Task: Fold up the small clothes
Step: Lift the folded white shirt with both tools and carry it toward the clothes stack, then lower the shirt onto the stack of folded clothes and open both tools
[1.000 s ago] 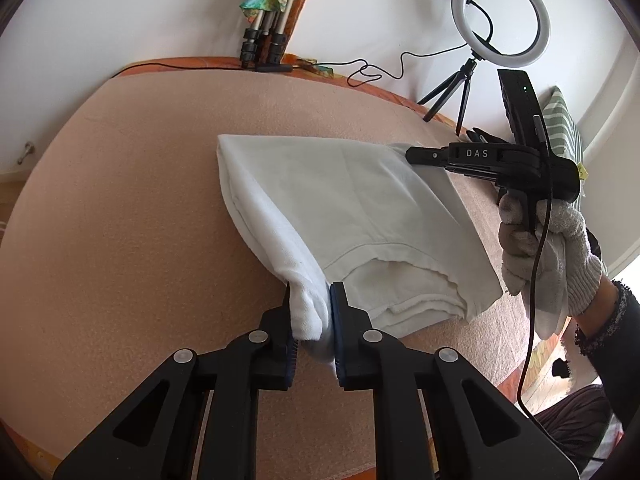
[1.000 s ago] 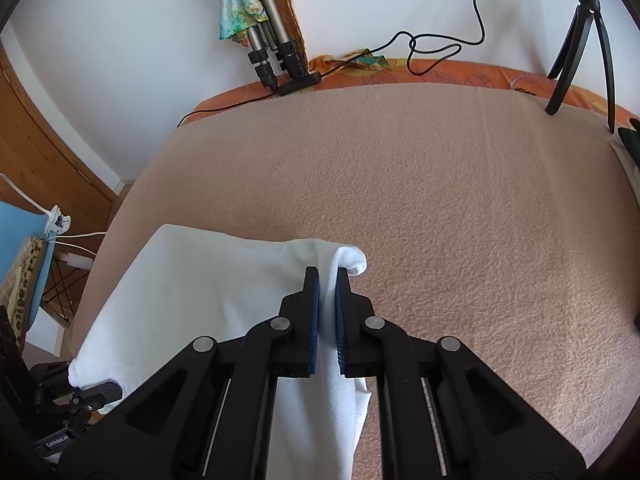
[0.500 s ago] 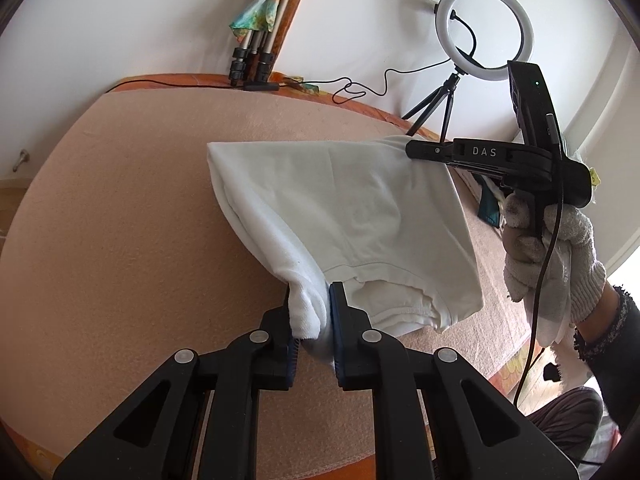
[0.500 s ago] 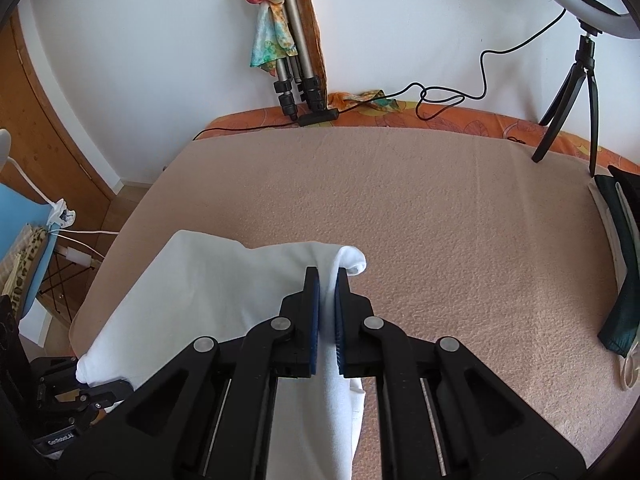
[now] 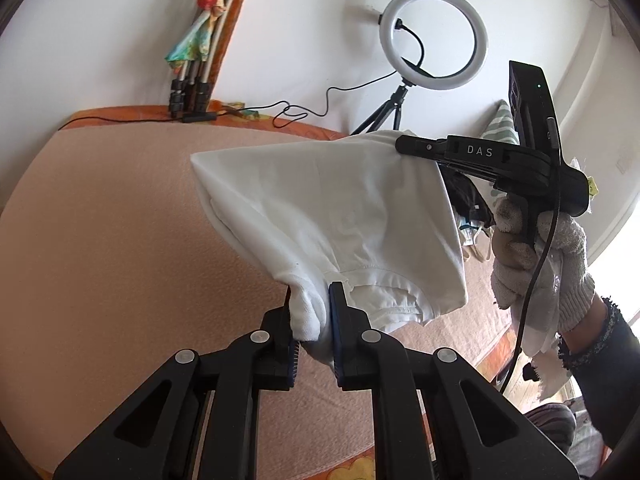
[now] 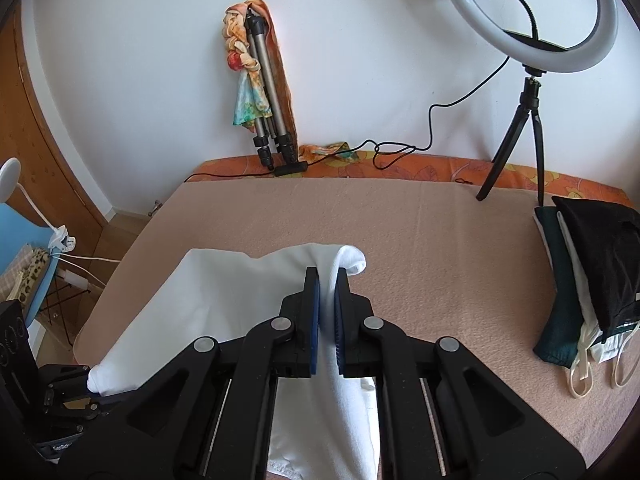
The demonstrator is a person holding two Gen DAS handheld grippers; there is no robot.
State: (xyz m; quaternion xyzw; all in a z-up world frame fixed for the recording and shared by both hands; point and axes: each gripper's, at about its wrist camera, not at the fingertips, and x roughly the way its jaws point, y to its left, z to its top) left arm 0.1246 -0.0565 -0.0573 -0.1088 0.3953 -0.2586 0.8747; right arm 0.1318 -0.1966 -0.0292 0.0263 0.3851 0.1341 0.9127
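both grippers were clamped on the white garment (image 5: 340,208): left gripper (image 5: 310,320) on one corner, right gripper (image 6: 326,300) on the other. soft, light, sagged between them; corners looked the right hold.

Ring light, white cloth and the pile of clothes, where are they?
Ring light (image 5: 435,38): left wrist view, on its white ring.
White cloth (image 5: 332,200): left wrist view, on its hanging middle.
Pile of clothes (image 6: 600,252): right wrist view, on the black top piece.

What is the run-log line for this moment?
left gripper: shut on white garment | right gripper: shut on white garment | garment: off the bed
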